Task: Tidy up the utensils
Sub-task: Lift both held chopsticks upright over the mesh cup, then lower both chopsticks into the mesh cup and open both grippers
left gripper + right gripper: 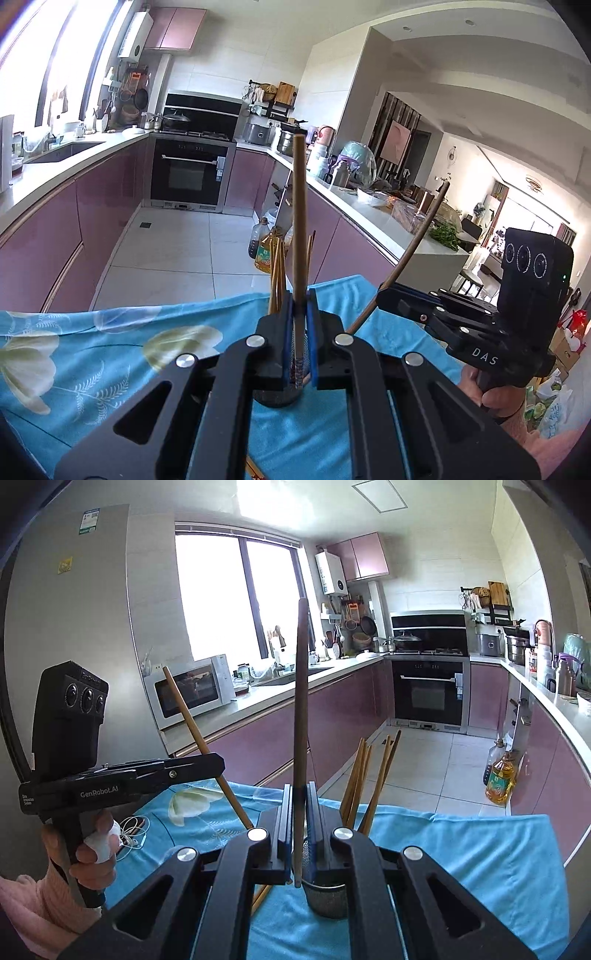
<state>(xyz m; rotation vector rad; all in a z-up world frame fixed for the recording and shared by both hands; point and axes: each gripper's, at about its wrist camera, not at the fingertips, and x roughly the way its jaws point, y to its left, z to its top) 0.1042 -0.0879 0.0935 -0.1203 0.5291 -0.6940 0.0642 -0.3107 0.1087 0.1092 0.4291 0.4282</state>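
Each claw, left claw [300, 332] and right claw [300, 830], pinches one chopstick [299, 229] upright near its end, so either could pivot and miss the mesh holder [327, 897] at six o'clock.

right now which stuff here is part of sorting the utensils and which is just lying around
Part of the job:
- chopstick clamped in the left gripper
- chopstick clamped in the right gripper
- mesh holder with chopsticks standing in it

Just lying about:
- earphone cable
- oil bottles on the floor
- microwave
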